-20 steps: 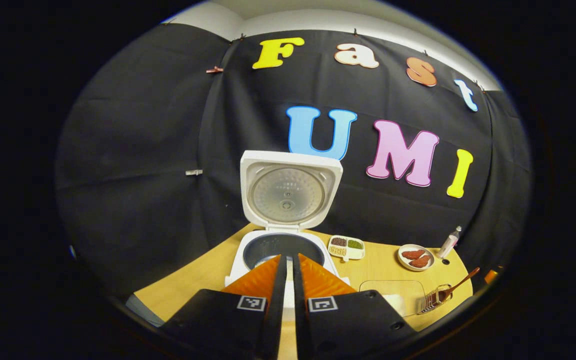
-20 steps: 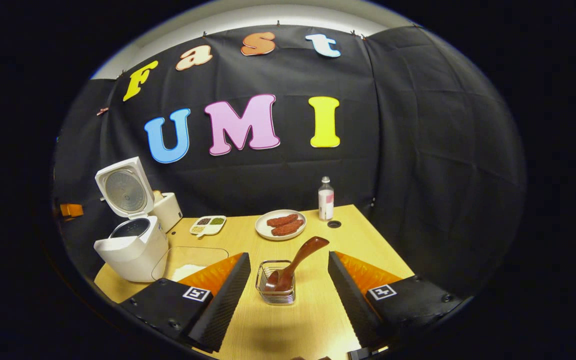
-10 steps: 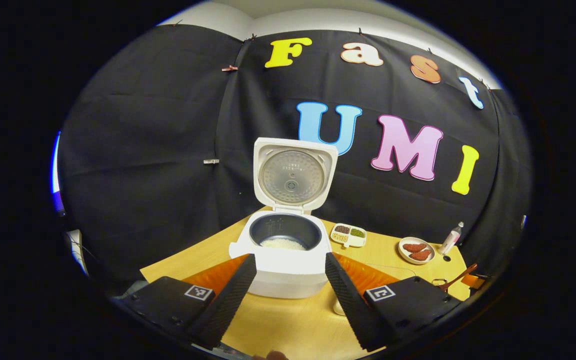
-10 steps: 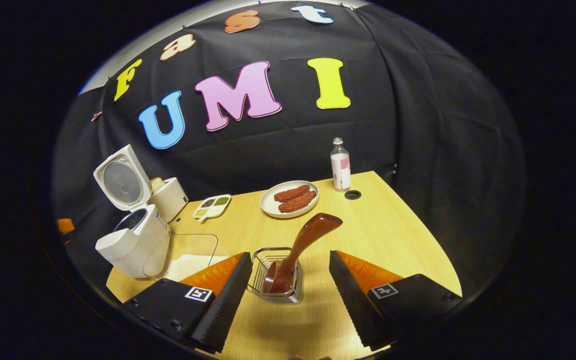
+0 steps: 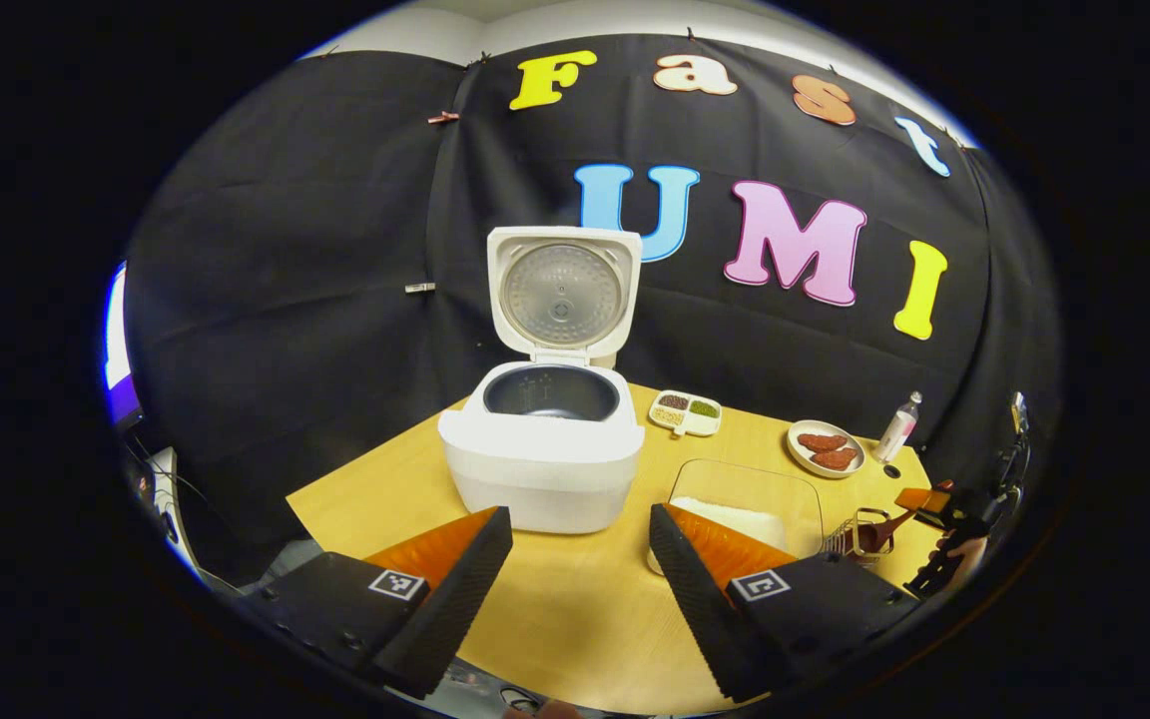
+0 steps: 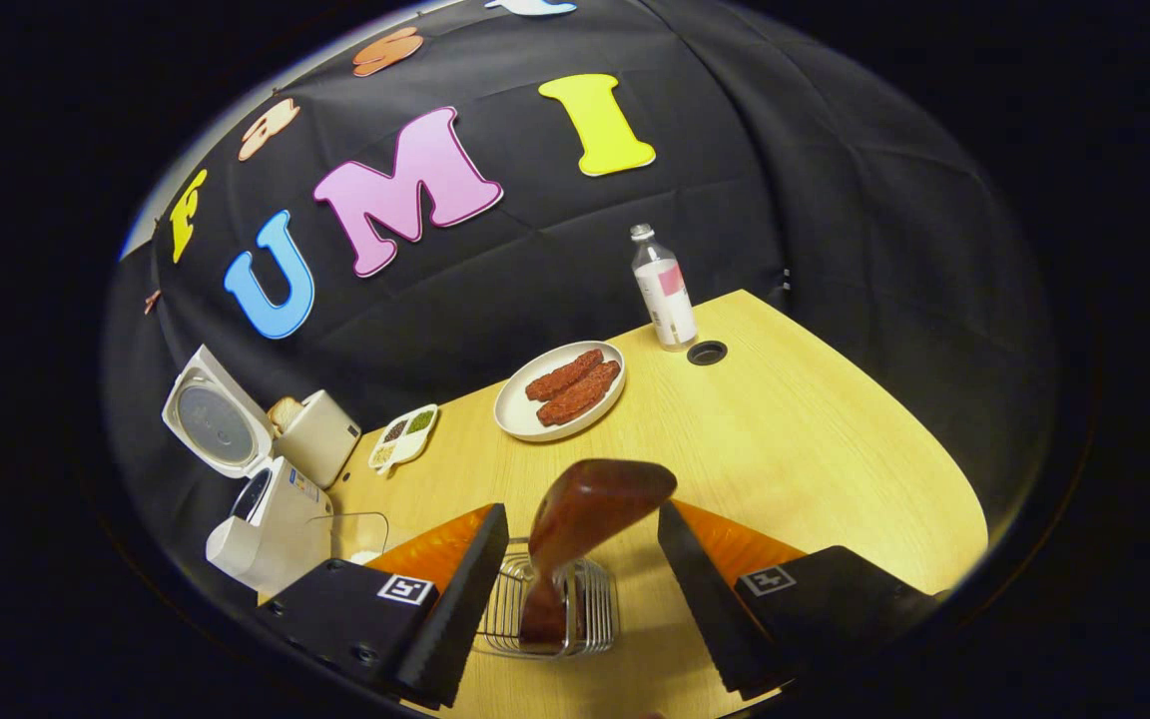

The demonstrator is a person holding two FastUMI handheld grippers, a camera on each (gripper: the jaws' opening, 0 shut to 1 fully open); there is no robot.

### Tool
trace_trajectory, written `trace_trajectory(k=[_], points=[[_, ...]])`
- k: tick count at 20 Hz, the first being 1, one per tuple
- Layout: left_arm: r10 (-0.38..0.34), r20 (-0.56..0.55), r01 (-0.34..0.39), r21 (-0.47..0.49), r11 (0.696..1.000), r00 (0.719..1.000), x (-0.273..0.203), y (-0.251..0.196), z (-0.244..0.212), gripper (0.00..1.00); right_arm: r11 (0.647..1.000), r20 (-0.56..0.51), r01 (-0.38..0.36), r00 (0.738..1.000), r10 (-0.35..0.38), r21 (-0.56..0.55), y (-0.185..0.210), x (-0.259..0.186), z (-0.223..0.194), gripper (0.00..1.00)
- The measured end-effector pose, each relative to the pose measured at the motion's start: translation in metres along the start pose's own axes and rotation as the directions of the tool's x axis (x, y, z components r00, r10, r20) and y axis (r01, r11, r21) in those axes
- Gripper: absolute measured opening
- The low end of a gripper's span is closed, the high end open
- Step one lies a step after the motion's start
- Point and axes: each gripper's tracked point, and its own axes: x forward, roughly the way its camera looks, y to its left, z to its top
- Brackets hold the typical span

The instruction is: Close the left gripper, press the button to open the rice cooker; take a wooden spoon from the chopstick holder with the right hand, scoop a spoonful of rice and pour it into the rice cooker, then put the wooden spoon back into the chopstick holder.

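Lid up, spoon not yet taken

The right gripper [image 6: 575, 584] gapes wide around the wooden spoon [image 6: 580, 524], which stands in the wire holder [image 6: 547, 611] untouched. At ten o'clock the rice cooker [image 6: 271, 524] sits open. The left gripper [image 5: 580, 579] is wide and empty. Scooping, pouring and returning remain.

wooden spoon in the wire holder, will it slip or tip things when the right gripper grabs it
The glossy dark wooden spoon looks rigid but smooth, so it may slip. Its handle leans between the open right gripper fingers. The light wire chopstick holder could probably tip if the spoon drags.
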Motion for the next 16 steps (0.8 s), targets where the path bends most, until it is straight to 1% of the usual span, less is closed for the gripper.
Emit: trace_trajectory(k=[1, 2, 3, 5, 6, 7, 8, 9, 11, 13, 14, 15, 16], points=[[-0.003, -0.005, 0.003, 0.005, 1.0, 1.0, 0.001, -0.003, -0.003, 0.96, 1.0, 0.002, 0.002, 1.0, -0.002, 0.013, 0.0, 0.006, 0.001, 0.94], [-0.005, -0.009, 0.005, 0.011, 1.0, 1.0, 0.001, -0.006, -0.005, 0.95, 1.0, -0.001, 0.004, 1.0, -0.003, 0.031, 0.001, 0.012, 0.003, 0.72], [-0.006, -0.015, 0.007, 0.019, 1.0, 1.0, 0.003, -0.009, -0.007, 0.95, 0.998, -0.012, -0.004, 1.0, 0.004, 0.058, 0.003, 0.017, 0.002, 0.73], [-0.002, -0.026, 0.003, 0.039, 0.999, 1.0, 0.004, -0.012, -0.012, 0.95, 0.995, -0.026, 0.01, 1.0, -0.007, 0.095, 0.004, 0.02, 0.002, 0.56], [0.004, -0.03, -0.003, 0.047, 0.999, 1.0, 0.005, -0.012, -0.014, 0.96, 0.994, -0.03, 0.005, 1.0, -0.002, 0.11, 0.008, 0.021, 0.001, 0.42], [0.004, -0.03, -0.003, 0.049, 0.999, 1.0, 0.005, -0.013, -0.015, 0.95, 0.992, -0.04, -0.013, 0.999, 0.018, 0.123, 0.014, 0.019, -0.003, 0.33], [-0.005, -0.031, 0.007, 0.043, 0.999, 1.0, 0.006, -0.015, -0.015, 0.95, 0.991, -0.058, -0.034, 0.997, 0.042, 0.13, 0.021, 0.015, -0.002, 0.3], [-0.013, -0.033, 0.014, 0.036, 0.999, 0.999, 0.007, -0.017, -0.016, 0.96, 0.991, -0.062, -0.034, 0.997, 0.043, 0.128, 0.021, 0.015, -0.003, 0.29], [-0.023, -0.043, 0.024, 0.03, 0.999, 0.999, 0.01, -0.016, -0.019, 0.96, 0.993, -0.055, -0.017, 0.998, 0.023, 0.118, 0.02, 0.016, 0.002, 0.28], [-0.032, -0.048, 0.033, 0.027, 0.999, 0.998, 0.013, -0.014, -0.021, 0.96, 0.995, -0.031, -0.019, 0.999, 0.022, 0.103, 0.024, 0.012, 0.014, 0.26], [-0.04, -0.05, 0.041, 0.022, 0.999, 0.998, 0.013, -0.013, -0.021, 0.96, 0.996, -0.022, -0.023, 0.999, 0.025, 0.091, 0.028, 0.009, 0.02, 0.21], [-0.05, -0.049, 0.051, 0.016, 0.999, 0.998, 0.014, -0.013, -0.022, 0.96, 0.996, -0.014, -0.027, 0.999, 0.028, 0.081, 0.032, 0.005, 0.027, 0.26], [-0.058, -0.046, 0.059, 0.014, 0.998, 0.997, 0.015, -0.011, -0.022, 0.96, 0.997, -0.001, -0.03, 1.0, 0.03, 0.07, 0.037, 0.001, 0.035, 0.26]])
